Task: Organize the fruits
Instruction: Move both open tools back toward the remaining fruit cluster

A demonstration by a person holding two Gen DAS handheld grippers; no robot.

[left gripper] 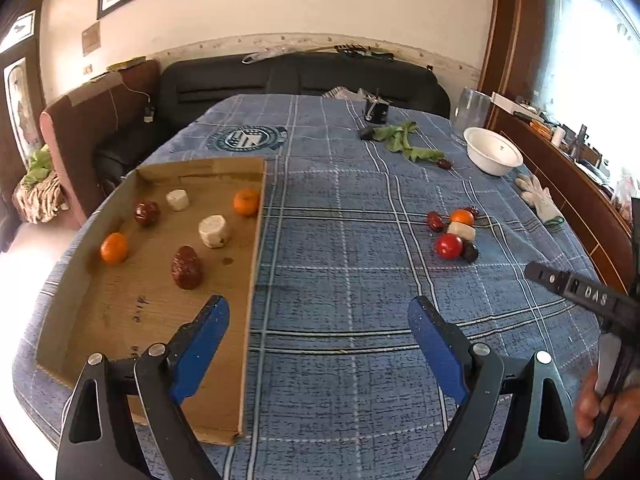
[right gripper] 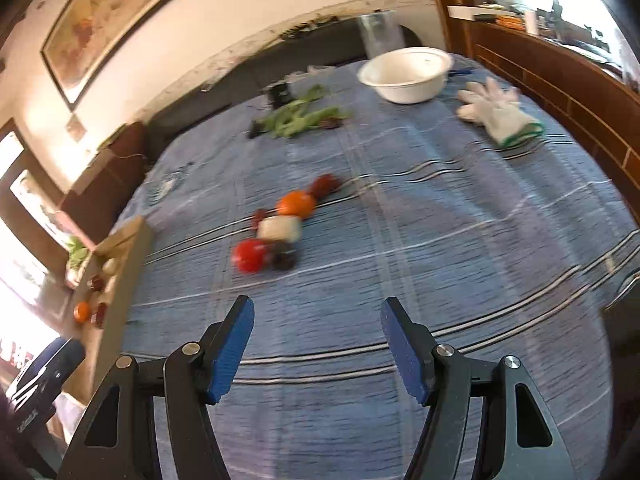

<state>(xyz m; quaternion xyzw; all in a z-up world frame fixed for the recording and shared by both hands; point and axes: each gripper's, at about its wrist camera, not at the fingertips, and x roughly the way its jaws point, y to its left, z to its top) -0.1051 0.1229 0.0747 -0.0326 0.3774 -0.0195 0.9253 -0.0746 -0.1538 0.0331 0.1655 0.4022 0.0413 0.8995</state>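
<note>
A flat cardboard tray [left gripper: 152, 320] lies on the blue checked cloth at the left. In it are two oranges [left gripper: 114, 248], two dark red dates [left gripper: 186, 267] and two white pieces [left gripper: 215, 231]. A loose cluster lies on the cloth to the right: a red tomato [left gripper: 449, 245], an orange [left gripper: 462, 216], a white piece [left gripper: 461, 231], red dates [left gripper: 434, 221] and a dark fruit [left gripper: 469, 252]. The cluster also shows, blurred, in the right wrist view [right gripper: 280, 228]. My left gripper [left gripper: 320, 312] is open and empty over the tray's right edge. My right gripper [right gripper: 316, 316] is open and empty, short of the cluster.
A white bowl [left gripper: 494, 156] stands at the far right, beside a clear jar [left gripper: 472, 108]. A white glove [left gripper: 538, 196] lies near the right edge. Green leaves [left gripper: 404, 140] and a small black object [left gripper: 376, 112] lie at the back. A black sofa [left gripper: 300, 76] stands behind the table.
</note>
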